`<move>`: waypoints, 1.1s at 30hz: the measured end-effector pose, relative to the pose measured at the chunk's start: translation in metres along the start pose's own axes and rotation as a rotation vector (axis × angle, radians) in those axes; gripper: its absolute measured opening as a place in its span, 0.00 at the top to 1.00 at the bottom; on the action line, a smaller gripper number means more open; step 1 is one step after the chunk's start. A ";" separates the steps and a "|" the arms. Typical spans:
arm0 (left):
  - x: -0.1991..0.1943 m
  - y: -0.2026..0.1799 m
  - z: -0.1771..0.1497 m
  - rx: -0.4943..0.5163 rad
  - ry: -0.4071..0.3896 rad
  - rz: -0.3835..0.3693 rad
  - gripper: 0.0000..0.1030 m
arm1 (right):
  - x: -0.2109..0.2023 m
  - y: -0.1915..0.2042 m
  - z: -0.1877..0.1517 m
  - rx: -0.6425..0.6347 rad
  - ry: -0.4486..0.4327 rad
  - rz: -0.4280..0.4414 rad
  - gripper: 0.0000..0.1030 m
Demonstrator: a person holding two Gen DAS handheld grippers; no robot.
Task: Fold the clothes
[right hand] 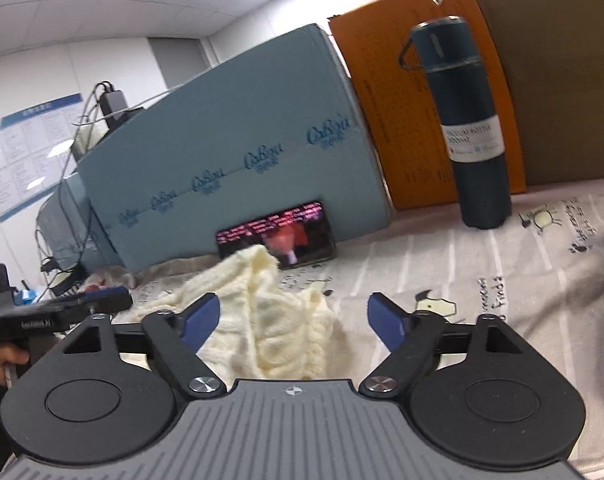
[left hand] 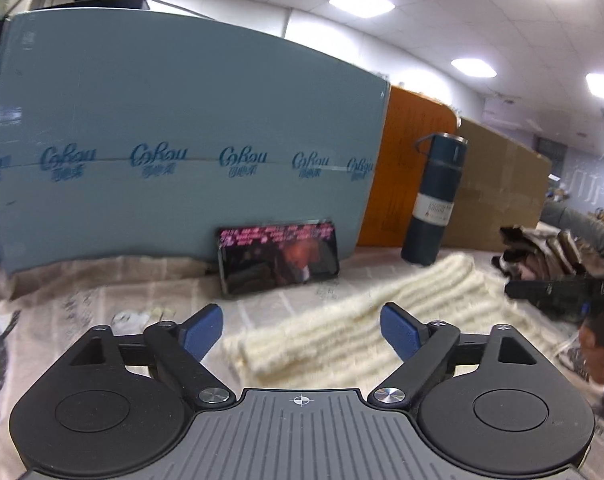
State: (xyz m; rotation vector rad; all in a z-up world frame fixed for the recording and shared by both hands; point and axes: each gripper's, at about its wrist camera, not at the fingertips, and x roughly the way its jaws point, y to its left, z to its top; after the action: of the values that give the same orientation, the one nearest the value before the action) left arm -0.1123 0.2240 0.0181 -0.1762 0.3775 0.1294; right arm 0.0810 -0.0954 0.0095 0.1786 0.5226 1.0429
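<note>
Jaws spread on both grippers; bottle (right hand: 468,120) label reads "VACUUM BOTTLE 500ml".

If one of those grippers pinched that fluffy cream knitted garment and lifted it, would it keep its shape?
Probably not. The cream knitted garment already lies in soft humps and folds on the printed cloth, so it would likely droop from the pinch. Its chunky ribbed knit looks grippy rather than slippery, and probably stretches.

Left gripper (left hand: 302,330) gapes wide — cream sweater (left hand: 354,320) lies beneath.
</note>
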 end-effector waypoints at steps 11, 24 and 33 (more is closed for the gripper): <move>-0.014 -0.009 -0.020 -0.039 0.049 0.011 0.12 | 0.025 -0.002 -0.015 -0.035 0.081 -0.145 0.21; -0.028 0.004 -0.033 -0.277 0.109 -0.013 0.12 | 0.025 -0.010 -0.020 -0.002 0.078 -0.105 0.20; -0.061 -0.009 -0.050 -0.439 0.144 -0.030 0.11 | 0.015 -0.017 -0.012 0.160 0.091 0.087 0.16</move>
State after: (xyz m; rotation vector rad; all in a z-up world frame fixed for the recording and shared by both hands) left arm -0.1848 0.1999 -0.0031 -0.6264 0.4865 0.1690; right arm 0.0942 -0.0917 -0.0118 0.2986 0.6865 1.0975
